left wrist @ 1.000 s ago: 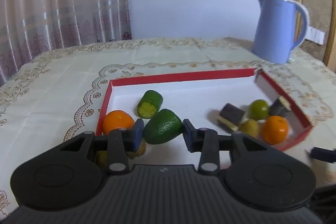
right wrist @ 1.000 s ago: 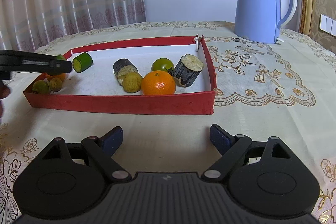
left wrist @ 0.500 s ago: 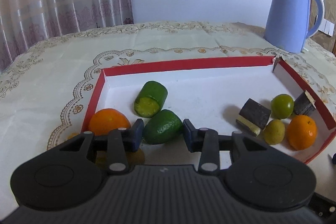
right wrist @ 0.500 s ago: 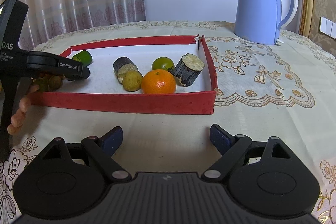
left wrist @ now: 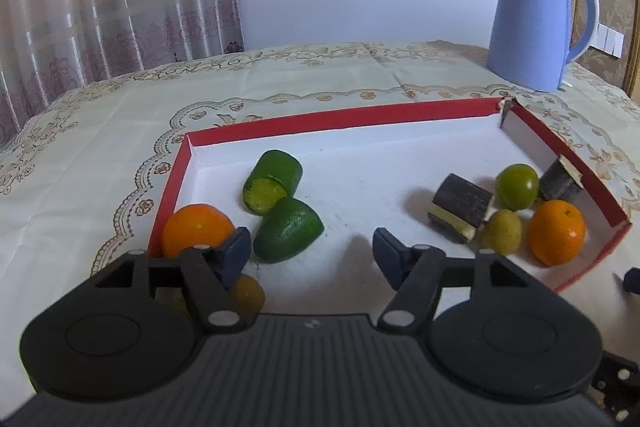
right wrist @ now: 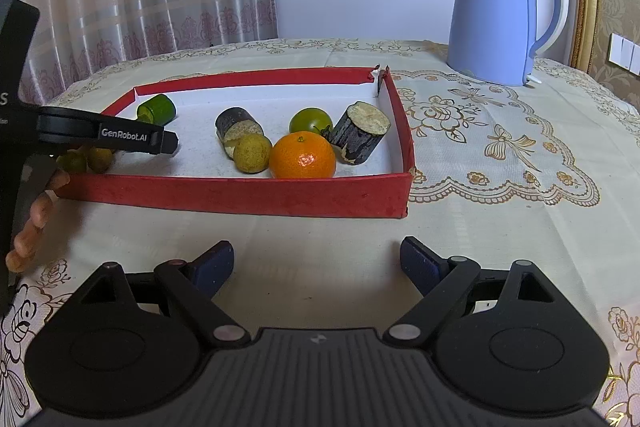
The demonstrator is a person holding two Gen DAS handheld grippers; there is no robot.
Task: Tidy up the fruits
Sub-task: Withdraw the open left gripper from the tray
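A red-rimmed tray (left wrist: pixel 340 115) with a white floor holds the fruit. My left gripper (left wrist: pixel 312 247) hovers over its near left part, its jaws opening. A green avocado-like piece (left wrist: pixel 288 229) lies on the tray floor between them, close to the left pad and clear of the right one. It rests against a green cut cylinder (left wrist: pixel 274 179). An orange (left wrist: pixel 196 229) sits in the left corner, and a small yellowish fruit (left wrist: pixel 248 291) shows under the left finger. My right gripper (right wrist: pixel 316 261) is open and empty over the tablecloth in front of the tray (right wrist: pixel 240 193).
At the tray's right end lie two dark cut pieces (right wrist: pixel 360 131), a green round fruit (right wrist: pixel 310 121), a yellow-green one (right wrist: pixel 252 153) and an orange (right wrist: pixel 302 155). A blue kettle (right wrist: pixel 496 15) stands at the back right. A person's hand (right wrist: pixel 36 219) is at the left.
The left jaws have spread and let go of the green piece, which now lies on the tray floor beside the green cylinder. The right gripper has not moved.
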